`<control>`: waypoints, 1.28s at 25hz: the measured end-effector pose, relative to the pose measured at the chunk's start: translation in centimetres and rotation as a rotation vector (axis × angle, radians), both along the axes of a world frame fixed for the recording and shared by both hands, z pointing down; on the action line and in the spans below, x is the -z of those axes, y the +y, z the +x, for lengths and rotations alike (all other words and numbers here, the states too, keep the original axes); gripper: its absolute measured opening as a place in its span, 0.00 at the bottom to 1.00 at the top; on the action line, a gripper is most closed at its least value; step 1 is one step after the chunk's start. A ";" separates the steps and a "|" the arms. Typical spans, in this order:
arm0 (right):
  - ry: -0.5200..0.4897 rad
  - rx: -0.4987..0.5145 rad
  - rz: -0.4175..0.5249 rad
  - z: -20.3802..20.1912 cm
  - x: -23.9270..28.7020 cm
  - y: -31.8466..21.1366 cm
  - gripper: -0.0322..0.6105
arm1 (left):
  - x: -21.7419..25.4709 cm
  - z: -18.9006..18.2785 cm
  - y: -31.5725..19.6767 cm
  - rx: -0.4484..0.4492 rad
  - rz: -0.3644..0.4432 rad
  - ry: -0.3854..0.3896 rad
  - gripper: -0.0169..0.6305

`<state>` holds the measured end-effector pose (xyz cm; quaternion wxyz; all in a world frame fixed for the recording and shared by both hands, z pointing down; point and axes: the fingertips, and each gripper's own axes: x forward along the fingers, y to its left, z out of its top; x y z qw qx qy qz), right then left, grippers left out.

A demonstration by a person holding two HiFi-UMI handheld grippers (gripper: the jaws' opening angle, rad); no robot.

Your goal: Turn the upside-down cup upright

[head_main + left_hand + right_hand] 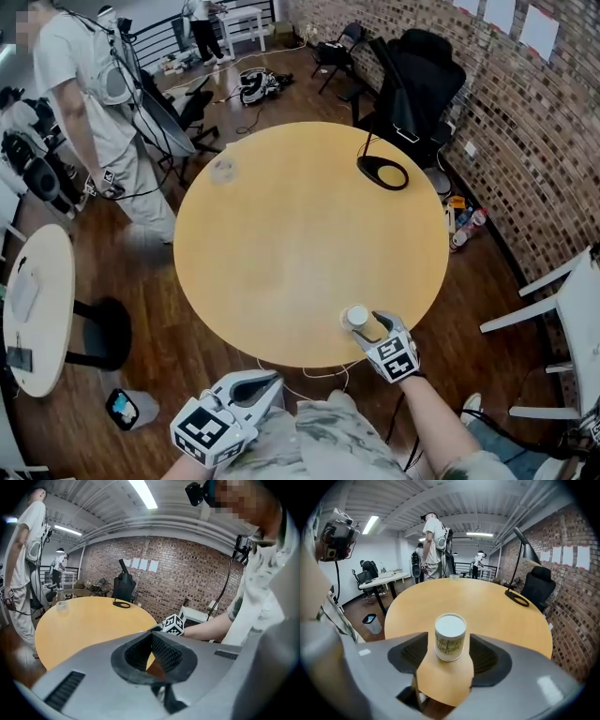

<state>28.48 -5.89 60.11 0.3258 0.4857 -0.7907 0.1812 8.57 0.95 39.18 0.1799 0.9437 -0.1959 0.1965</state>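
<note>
Bench [281, 234]: round, light wood top, on a dark plank floor.
Cup [356, 317]: paper, with a printed band. It is upside-down, closed white base up and mouth down on the bench, close to the near edge and toward the operator's right.
Right hand-held gripper [371, 326]: tilted down over the near edge, with its jaws partly apart on either side of the cup. A sliver of bench top shows between each pad and the cup wall, so nothing is clamped.
Left hand-held gripper [265, 382]: off the bench, just below the near edge and above the operator's lap. Its jaw tips are together with nothing between them.
Lamp base [382, 172]: black ring near the far right edge, well apart from the cup.
Clear tumbler [221, 169]: near the far left edge.
Bystander [94, 103]: standing beyond the far left edge, in light clothing.
Office chair [417, 66]: black, beyond the far right edge, beside the brick wall [525, 122].
</note>
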 end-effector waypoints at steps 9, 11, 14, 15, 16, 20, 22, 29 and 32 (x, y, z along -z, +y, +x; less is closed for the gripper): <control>0.010 -0.020 -0.062 -0.1 -3.6 -0.6 0.42 | -1.2 -0.4 -3.0 -0.010 -0.023 0.010 0.04; 0.024 -0.013 -0.059 0.0 -3.3 -1.0 0.42 | -1.2 -0.7 -3.6 -0.004 -0.025 0.015 0.04; 0.091 0.025 -0.085 0.0 -3.4 -1.0 0.42 | -1.4 -1.7 -4.3 0.006 -0.023 0.019 0.04; 0.128 0.042 -0.096 -0.1 -3.3 -1.0 0.42 | -1.4 -2.1 -4.4 0.006 -0.019 0.021 0.04; 0.171 0.062 -0.108 -0.1 -3.2 -1.0 0.42 | -1.4 -2.4 -4.6 0.007 -0.018 0.023 0.04; 0.362 0.200 -0.170 -0.7 -2.4 -1.6 0.42 | -1.5 -3.4 -5.0 0.040 -0.035 0.044 0.04; 0.464 0.291 -0.203 -1.1 -2.3 -2.1 0.42 | -1.5 -3.6 -5.0 0.052 -0.042 0.055 0.04; 0.680 0.527 -0.213 -5.1 -2.8 -5.0 0.42 | -2.9 -6.0 -5.3 0.092 -0.063 0.062 0.04; 0.716 0.583 -0.192 -6.5 -2.9 -6.4 0.42 | -3.1 -6.8 -5.5 0.109 -0.065 0.065 0.04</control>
